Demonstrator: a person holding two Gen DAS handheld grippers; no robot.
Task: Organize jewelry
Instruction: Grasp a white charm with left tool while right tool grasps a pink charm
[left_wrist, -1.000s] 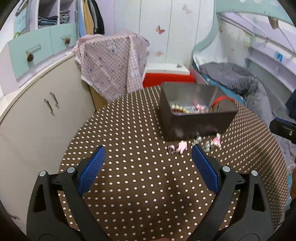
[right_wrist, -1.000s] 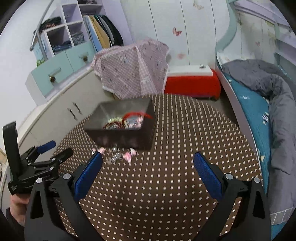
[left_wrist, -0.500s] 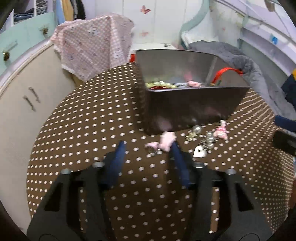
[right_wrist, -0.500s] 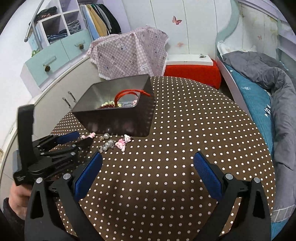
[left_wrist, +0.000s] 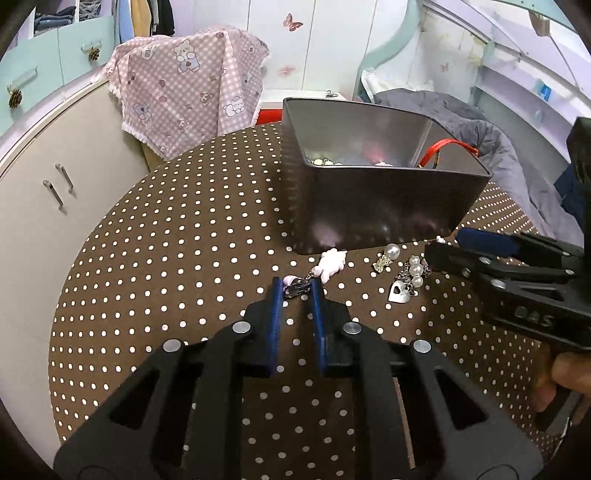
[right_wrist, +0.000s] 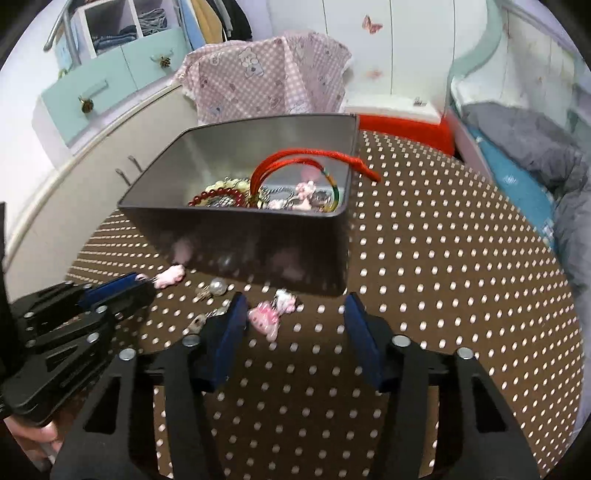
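Bedroom setting; round counter (left_wrist: 166, 258) under a brown polka-dot cloth carries a dark metal tin (left_wrist: 373, 214), taken as landmark. Inside the tin: red cord bracelet (right_wrist: 314, 162), bead strands (right_wrist: 221, 194), small pink charms. Loose jewelry lies on the cloth just in front of the tin's near wall: pale pink charm (left_wrist: 330, 266) on a clip, pearl earring (left_wrist: 389, 254), pearl-and-heart cluster (left_wrist: 406, 284), pink bow clip (right_wrist: 267, 318). Left gripper (left_wrist: 297, 291) is narrowed around the metal clip end (left_wrist: 295, 287) of the pink charm, in front of the tin's left corner; pads look pressed on or nearly on the clip, firm contact not certain, charm body trails toward the tin and rests on the cloth. Right gripper (right_wrist: 295, 314) is released, jaws spread wide, low in front of the tin's near wall, the bow clip just inside its left finger. Judged step: first pick for transfer into the tin. Risks: grip is on a small hard clip at the fingertips only, so it may twist or pop out on lift; dangling charm may catch the tin's rim and drop outside. Right gripper's left finger stands close to the pearl cluster; closing could scatter or roll the pearls. Both grippers work near each other in front of the tin; a collision could nudge the tin.
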